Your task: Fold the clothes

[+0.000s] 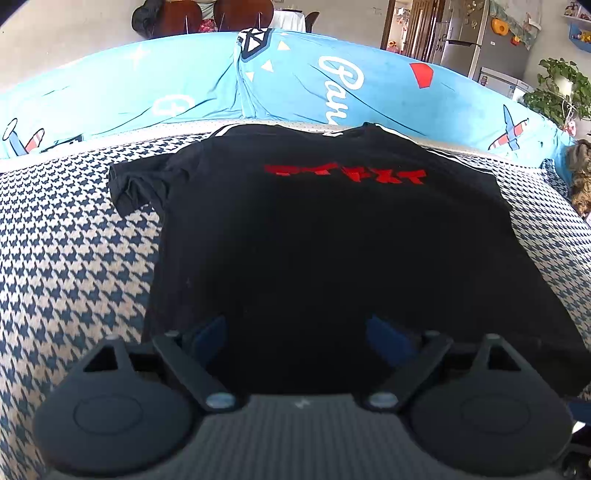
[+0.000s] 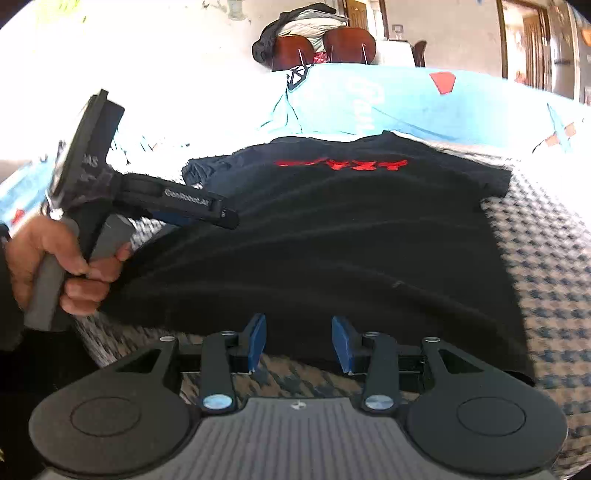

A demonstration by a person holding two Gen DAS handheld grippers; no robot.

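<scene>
A: What writing can you read?

B: "GenRobot.AI" in white along the arm of the left gripper (image 2: 221, 214), at middle left of the right wrist view. On the blue cover (image 1: 332, 85) across the top of the left wrist view, white script starts "Pa" and is cut off by the black T-shirt (image 1: 332, 240). The red print (image 1: 347, 173) on its chest is too foreshortened to read.

A: Where is the shirt?

B: Spread flat in mid-frame on a blue-and-white houndstooth cushion (image 1: 74, 258), collar toward the top. One sleeve is bunched at upper left; the other is hard to make out.

A: The grippers?

B: The left gripper's jaws stand wide apart over the shirt's lower part, nothing between them. The right gripper (image 2: 298, 339) at bottom centre has its blue pads parted at the hem, not pressing the cloth. A hand (image 2: 55, 266) holds the left gripper's handle.

A: The room?

B: A fridge (image 1: 480, 40) and a plant (image 1: 557, 92) at upper right, dark chairs (image 1: 207, 14) at the top. The right view's upper left is washed out.
</scene>
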